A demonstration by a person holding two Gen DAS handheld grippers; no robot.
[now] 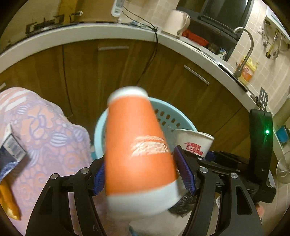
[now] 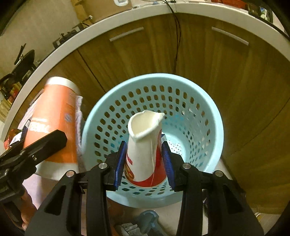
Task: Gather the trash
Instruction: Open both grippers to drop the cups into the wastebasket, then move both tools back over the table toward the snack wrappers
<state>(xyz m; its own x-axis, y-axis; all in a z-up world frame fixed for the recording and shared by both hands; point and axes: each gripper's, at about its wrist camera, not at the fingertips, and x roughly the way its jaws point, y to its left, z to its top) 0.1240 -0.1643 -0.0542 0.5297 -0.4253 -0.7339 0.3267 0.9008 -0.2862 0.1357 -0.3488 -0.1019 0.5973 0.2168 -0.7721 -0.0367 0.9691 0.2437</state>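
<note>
Cups: 2, orange cup (image 1: 139, 145) in left tongs (image 1: 143, 174), white cup (image 2: 143, 147) in right tongs (image 2: 144, 163); 1 basket (image 2: 213, 116).

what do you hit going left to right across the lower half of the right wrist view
left gripper → orange cup → left blue pad → crushed white cup → right blue pad → right wall of the blue basket → wooden cabinet

Both wrist cameras look steeply down from close above the blue basket (image 2: 213, 130), facing the wooden cabinets (image 1: 112, 72) behind it. They share the basket, the cabinets and the white counter edge (image 2: 126, 16).
</note>
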